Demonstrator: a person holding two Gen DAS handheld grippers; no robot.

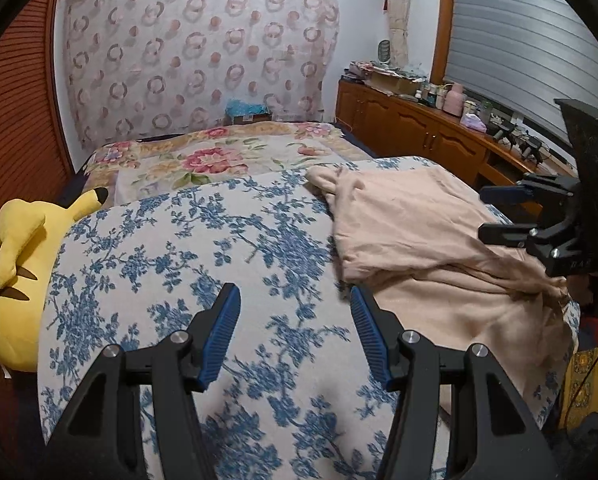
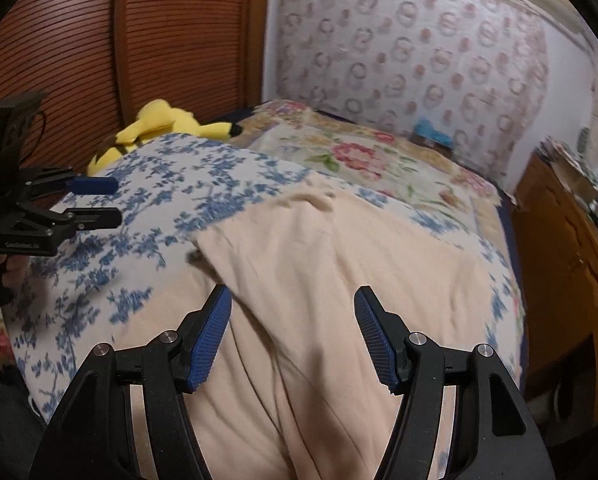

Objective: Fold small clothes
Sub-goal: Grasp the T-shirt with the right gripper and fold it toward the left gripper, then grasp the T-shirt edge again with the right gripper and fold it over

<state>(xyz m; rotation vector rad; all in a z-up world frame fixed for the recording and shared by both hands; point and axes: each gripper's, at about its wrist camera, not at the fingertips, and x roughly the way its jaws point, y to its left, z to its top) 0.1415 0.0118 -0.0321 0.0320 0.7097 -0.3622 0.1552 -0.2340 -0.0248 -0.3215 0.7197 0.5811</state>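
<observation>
Left wrist view: one pink garment on one blue-flowered quilt, one yellow plush beside, two grippers, left gripper and right gripper, both wide apart, empty.

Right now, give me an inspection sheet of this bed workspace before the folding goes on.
Surface: blue-and-white floral quilt spread over the bed, with a pink-flowered blanket beyond it.
Job's things: one pale pink soft garment lies rumpled on the quilt, partly folded over itself.
Clutter: yellow plush toy at the quilt's edge, apart from the garment.
Grippers: left gripper is open over bare quilt beside the garment's edge, holding nothing; right gripper is open above the garment, holding nothing.
Cables: nothing seen on the bed.
Surroundings: wooden sideboard crowded with small items, a circle-patterned curtain, and a slatted wooden door.
</observation>
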